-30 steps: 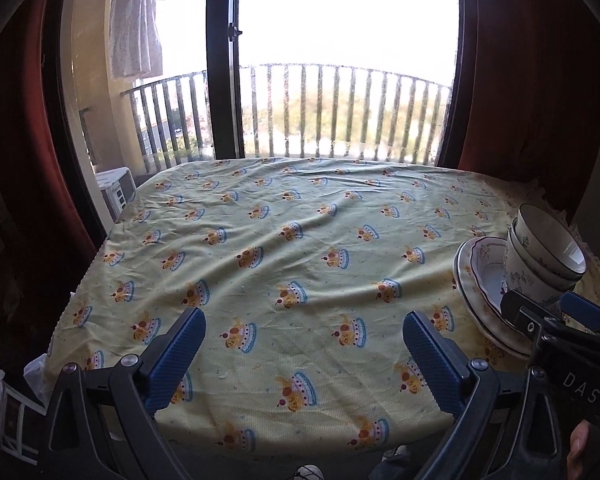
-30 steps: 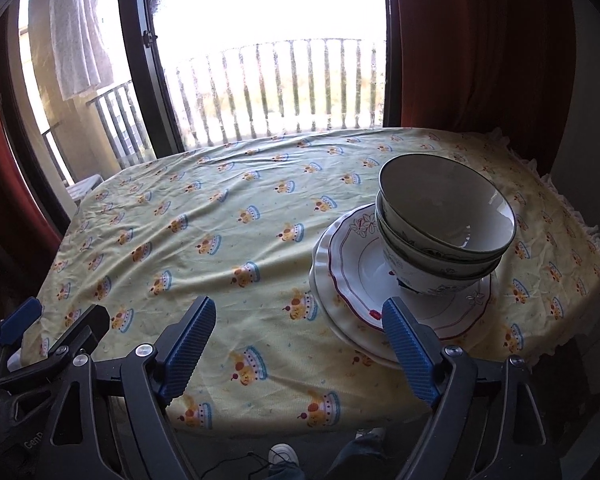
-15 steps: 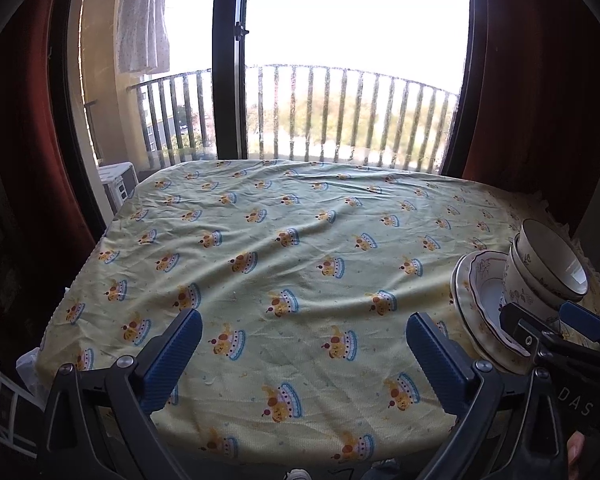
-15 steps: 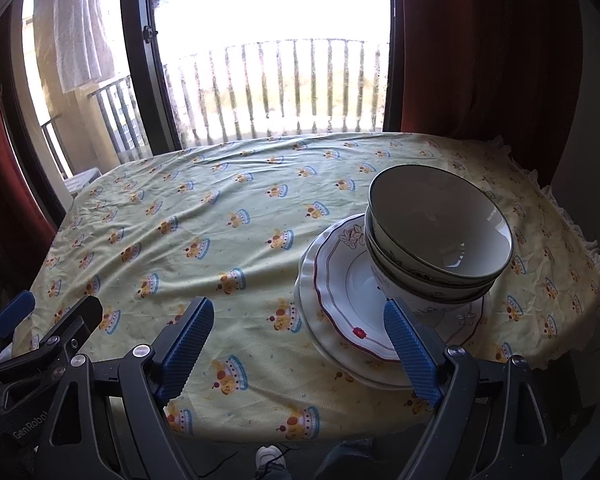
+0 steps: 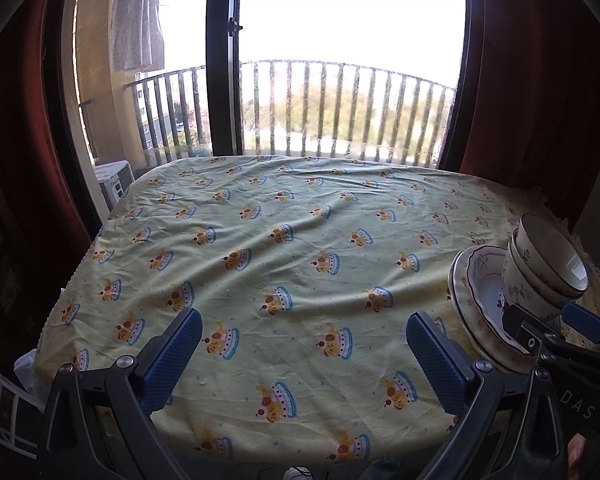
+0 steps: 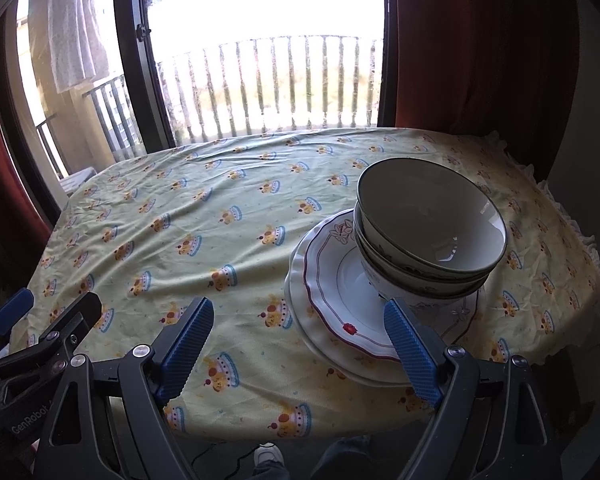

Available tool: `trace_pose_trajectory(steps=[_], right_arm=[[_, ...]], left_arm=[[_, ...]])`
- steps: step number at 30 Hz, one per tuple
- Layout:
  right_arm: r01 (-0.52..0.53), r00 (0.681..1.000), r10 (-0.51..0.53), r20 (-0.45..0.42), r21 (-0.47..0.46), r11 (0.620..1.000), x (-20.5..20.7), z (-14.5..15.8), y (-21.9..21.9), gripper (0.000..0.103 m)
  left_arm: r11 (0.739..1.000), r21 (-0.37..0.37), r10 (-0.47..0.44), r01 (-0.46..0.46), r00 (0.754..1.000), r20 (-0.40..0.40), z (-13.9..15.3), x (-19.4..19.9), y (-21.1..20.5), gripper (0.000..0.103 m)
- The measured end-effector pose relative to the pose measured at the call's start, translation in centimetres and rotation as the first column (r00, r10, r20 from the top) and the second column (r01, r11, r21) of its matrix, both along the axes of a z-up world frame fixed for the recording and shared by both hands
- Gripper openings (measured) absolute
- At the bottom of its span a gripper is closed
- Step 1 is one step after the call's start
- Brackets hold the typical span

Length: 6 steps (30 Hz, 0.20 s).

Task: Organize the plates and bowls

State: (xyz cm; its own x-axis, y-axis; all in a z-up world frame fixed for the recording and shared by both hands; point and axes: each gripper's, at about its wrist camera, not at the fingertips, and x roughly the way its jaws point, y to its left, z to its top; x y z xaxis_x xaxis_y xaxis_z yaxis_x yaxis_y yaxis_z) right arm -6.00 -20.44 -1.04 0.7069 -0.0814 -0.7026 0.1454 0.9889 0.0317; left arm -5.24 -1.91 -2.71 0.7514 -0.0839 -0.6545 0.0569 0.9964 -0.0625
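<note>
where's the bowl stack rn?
Bowl stack sits on the stacked plates, right side of the tablecloth in the right wrist view, just beyond the right gripper.

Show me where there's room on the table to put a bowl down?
The tablecloth is bare from the balcony window edge to the near edge, left of the plates. It is crowded only at the right, where stacked bowls sit on them.

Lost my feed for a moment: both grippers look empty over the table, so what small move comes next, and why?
Probably ease the open right gripper forward toward the top bowl. The bowls sit nested on the stacked plates, so nothing underneath can be sorted first; the left gripper faces bare tablecloth.
</note>
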Motion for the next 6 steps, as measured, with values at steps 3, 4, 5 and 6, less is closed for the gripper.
trace_pose_trajectory(steps=[3, 4, 5, 6], right_arm=[[0.002, 1.000, -0.002, -0.001, -0.001, 1.000, -0.02, -0.02, 0.05, 0.089], [0.002, 1.000, -0.002, -0.002, -0.001, 1.000, -0.01, -0.03, 0.05, 0.089], [0.001, 1.000, -0.001, -0.003, 0.000, 1.000, -0.01, -0.02, 0.05, 0.089], [0.001, 1.000, -0.001, -0.004, -0.001, 1.000, -0.01, -0.05, 0.08, 0.089]], left_arm=[[1.000, -0.003, 0.000, 0.000, 1.000, -0.005, -0.09, 0.10, 0.03, 0.103], [1.000, -0.005, 0.000, 0.000, 1.000, -0.007, -0.12, 0.14, 0.07, 0.103], [1.000, -0.007, -0.001, 0.001, 1.000, -0.008, -0.16, 0.16, 0.11, 0.103], [1.000, -0.009, -0.002, 0.002, 1.000, -0.009, -0.19, 0.19, 0.16, 0.103]])
